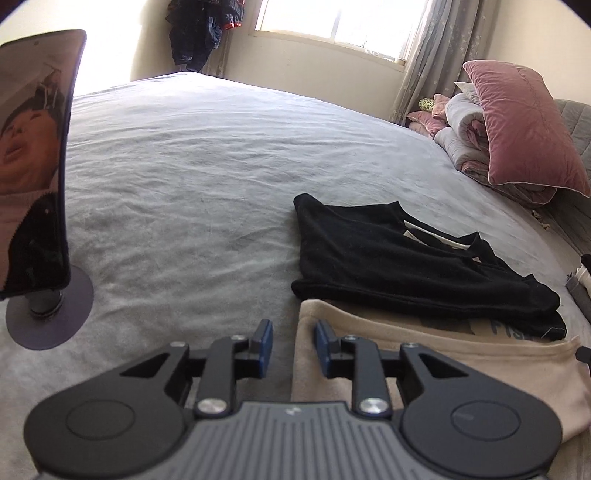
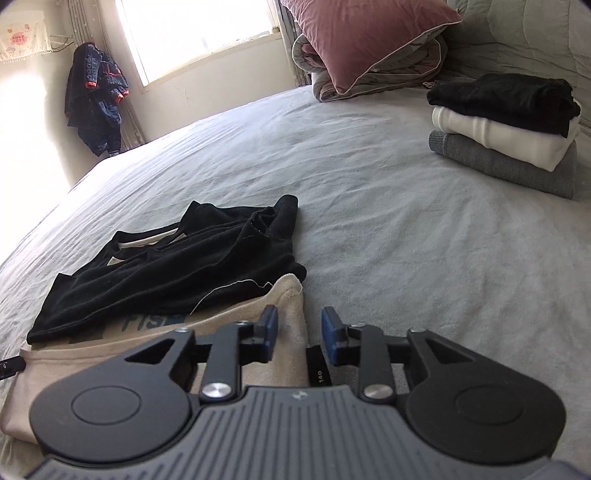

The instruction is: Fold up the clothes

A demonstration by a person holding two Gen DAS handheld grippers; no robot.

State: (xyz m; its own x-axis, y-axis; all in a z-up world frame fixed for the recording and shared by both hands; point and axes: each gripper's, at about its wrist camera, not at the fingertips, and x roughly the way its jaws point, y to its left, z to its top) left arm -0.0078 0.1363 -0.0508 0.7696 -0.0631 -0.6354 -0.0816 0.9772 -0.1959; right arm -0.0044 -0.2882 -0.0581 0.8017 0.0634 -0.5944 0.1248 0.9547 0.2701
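A wide bed covered in a pale grey sheet fills both views, with a bright window behind it. At the head end, a pink pillow leans on a rolled grey-and-pink quilt. In the right wrist view, a stack of folded clothes sits well apart from the work area: black on top, white in the middle, grey beneath. A dark jacket hangs in the corner beside the window.

The beige garment lies flat at the near edge of the bed, with printed lettering partly showing. The black garment lies folded over its far portion, covering most of the print.

A phone on a round-based stand is set on the sheet at the far left of the left wrist view.

The left gripper hovers over the left edge of the beige garment, its blue-padded fingers spread and pinching nothing. The right gripper hovers over the garment's opposite edge, fingers likewise parted and empty, the fabric edge lying below the gap.
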